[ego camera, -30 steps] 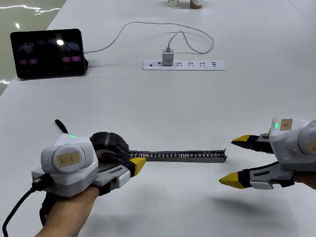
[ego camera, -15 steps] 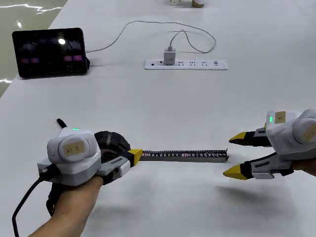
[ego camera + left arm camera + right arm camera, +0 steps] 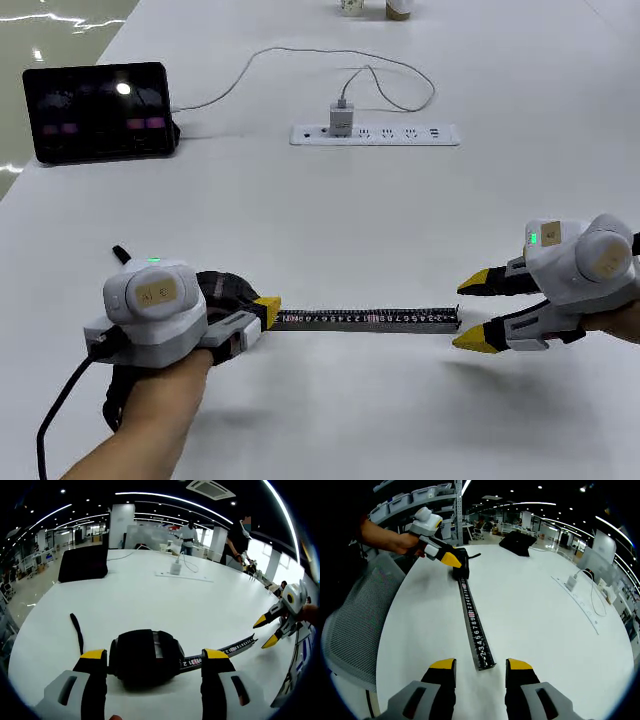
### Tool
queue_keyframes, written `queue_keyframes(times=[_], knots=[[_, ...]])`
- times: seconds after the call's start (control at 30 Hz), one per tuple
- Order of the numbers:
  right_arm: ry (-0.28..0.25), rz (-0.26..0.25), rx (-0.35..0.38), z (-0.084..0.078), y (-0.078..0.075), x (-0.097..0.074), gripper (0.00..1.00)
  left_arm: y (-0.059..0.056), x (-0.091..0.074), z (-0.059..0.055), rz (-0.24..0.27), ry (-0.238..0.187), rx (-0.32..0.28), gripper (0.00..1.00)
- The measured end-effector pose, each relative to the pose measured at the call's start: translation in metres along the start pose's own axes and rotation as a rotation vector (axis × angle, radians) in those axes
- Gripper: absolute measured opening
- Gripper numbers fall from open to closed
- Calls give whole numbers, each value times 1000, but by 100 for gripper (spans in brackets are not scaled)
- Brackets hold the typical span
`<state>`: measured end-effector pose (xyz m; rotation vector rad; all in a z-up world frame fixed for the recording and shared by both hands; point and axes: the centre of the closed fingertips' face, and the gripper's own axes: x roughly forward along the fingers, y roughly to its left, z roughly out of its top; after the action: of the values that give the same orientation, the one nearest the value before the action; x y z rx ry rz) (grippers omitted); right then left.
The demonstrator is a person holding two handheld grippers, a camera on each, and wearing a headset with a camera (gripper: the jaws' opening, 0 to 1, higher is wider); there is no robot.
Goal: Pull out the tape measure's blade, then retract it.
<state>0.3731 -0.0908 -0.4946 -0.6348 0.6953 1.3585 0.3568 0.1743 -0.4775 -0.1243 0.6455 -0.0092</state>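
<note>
Your left gripper [image 3: 154,656] pinched the round black tape measure case [image 3: 225,290] between its yellow-tipped jaws, with the case resting on the white table [image 3: 330,220]. The black blade with pale numerals [image 3: 365,319] lay flat on the table, drawn out from the case toward your right gripper [image 3: 470,313]. That gripper's jaws stood spread, with the blade's free end at their mouth, touching neither. A short black strap [image 3: 76,630] lay on the table beside the case, on the side away from the blade. Well beyond the blade, a white power strip [image 3: 375,133] held a white charger [image 3: 342,120]. A white cable [image 3: 300,50] looped across to a black tablet [image 3: 98,110] propped upright. A black cord [image 3: 60,420] ran from the back of your left gripper.
</note>
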Motion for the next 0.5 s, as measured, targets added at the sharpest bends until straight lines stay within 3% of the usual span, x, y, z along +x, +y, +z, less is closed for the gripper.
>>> queue_keyframes(times=[0.5], knots=[[39,44,-68,-6,1,10,25,5,8,-4,23,14,-23,68]])
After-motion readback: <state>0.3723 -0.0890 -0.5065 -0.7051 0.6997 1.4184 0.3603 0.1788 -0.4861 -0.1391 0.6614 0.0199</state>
